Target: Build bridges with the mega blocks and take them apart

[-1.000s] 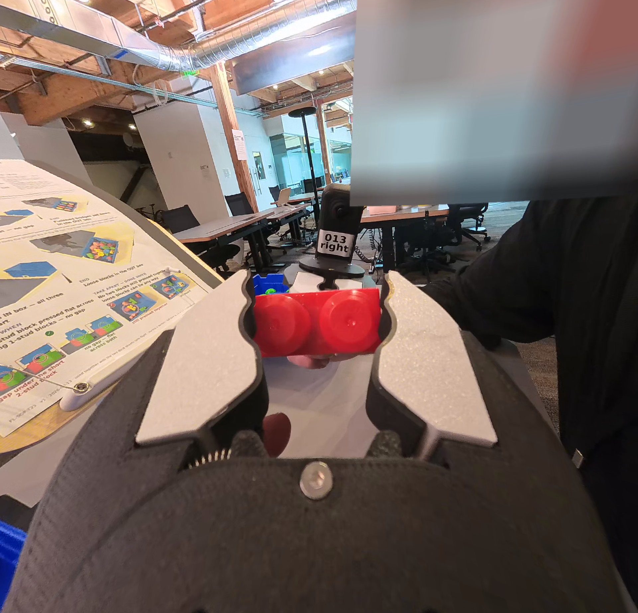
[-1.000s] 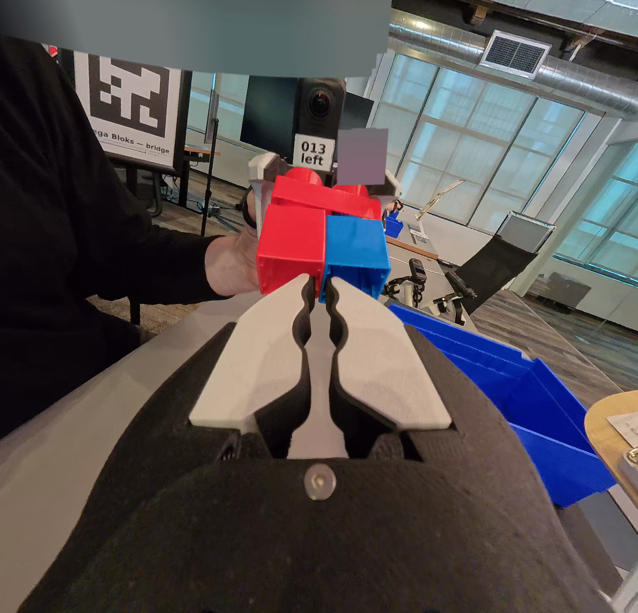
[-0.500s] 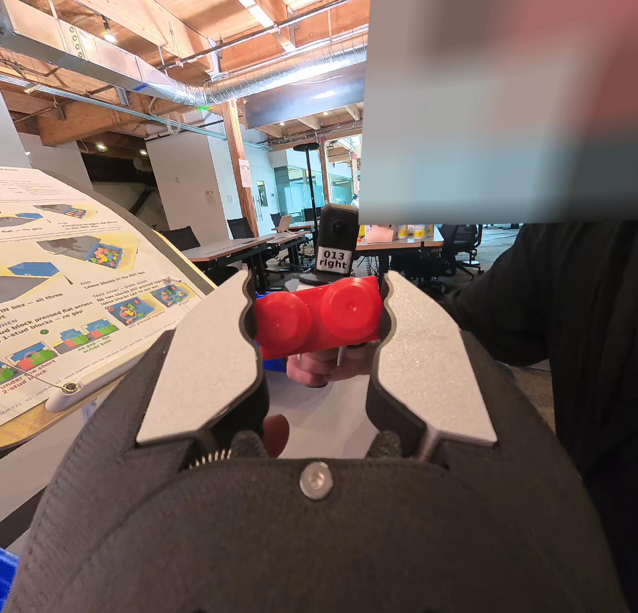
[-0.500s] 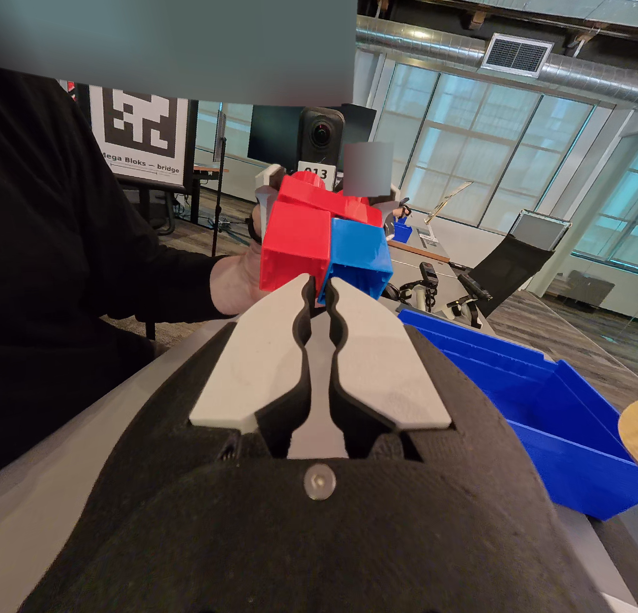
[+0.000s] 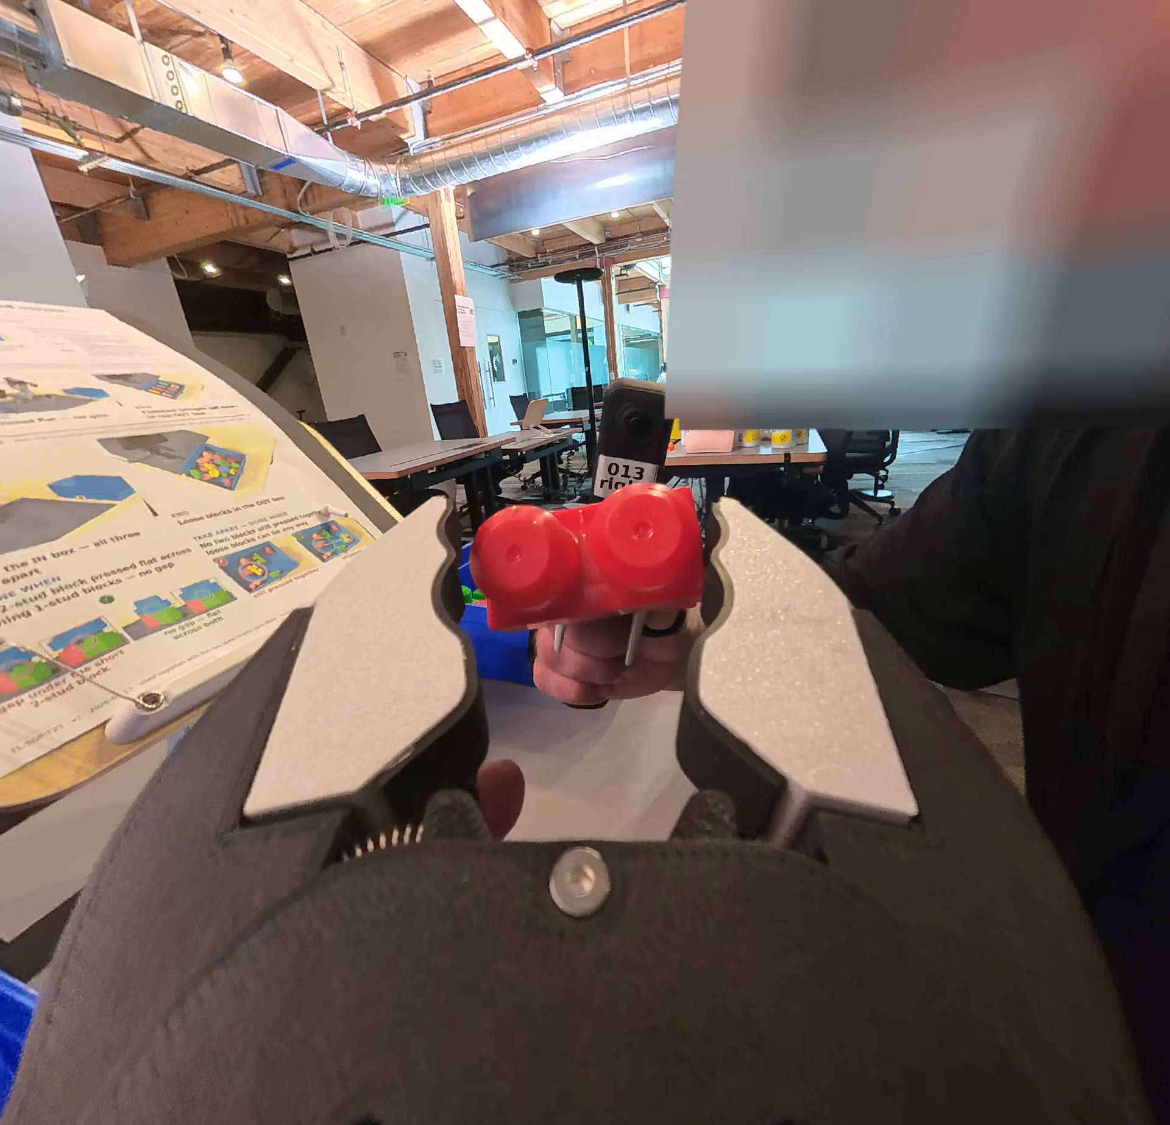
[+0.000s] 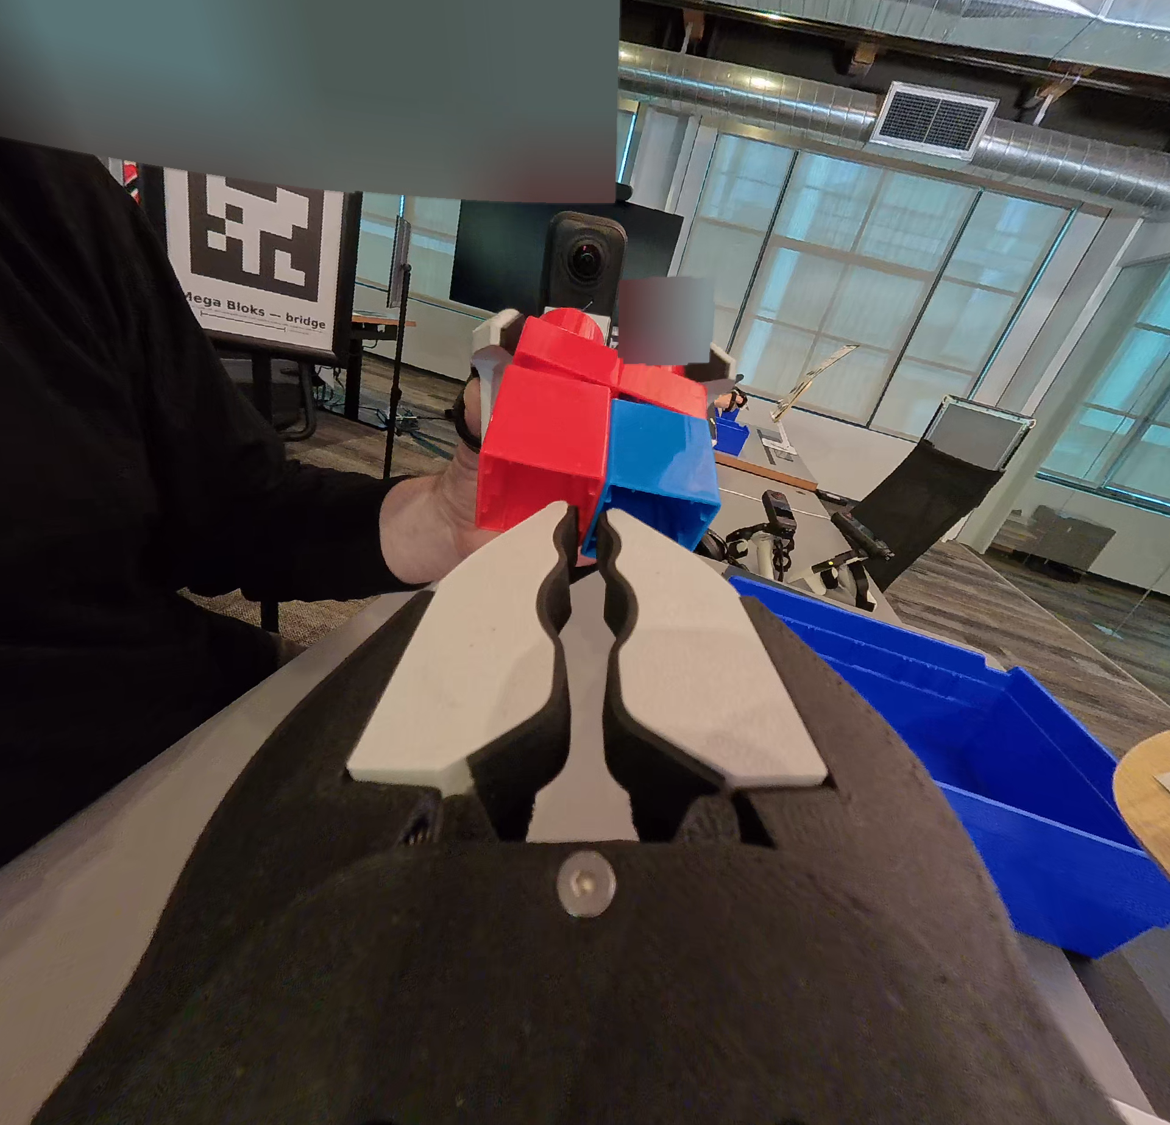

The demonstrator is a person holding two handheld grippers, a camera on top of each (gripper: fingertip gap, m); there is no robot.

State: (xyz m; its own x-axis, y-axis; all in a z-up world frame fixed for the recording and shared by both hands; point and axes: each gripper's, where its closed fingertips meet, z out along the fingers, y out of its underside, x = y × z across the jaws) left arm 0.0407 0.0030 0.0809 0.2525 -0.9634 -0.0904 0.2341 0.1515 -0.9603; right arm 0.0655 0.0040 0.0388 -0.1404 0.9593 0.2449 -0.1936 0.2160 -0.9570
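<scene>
Just ahead of the right tool (image 6: 585,521), which is clenching the bridge (image 6: 658,461) by its legs' adjoining walls, the slack left tool (image 5: 579,525) is straddling the red top block (image 5: 589,556) lengthwise.

My jaws wear matt, grainy grey plates over rough black foam-like bodies. The red two-stud block (image 5: 589,550) is glossy, smooth plastic, as are the red block (image 6: 544,455) and blue block (image 6: 658,468) under it. Beside them, the blue bin (image 6: 987,778) looks like duller plastic.

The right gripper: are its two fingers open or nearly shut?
Nearly shut: the right gripper shows only a narrow slit between its fingers, pinching the red block's wall.
</scene>
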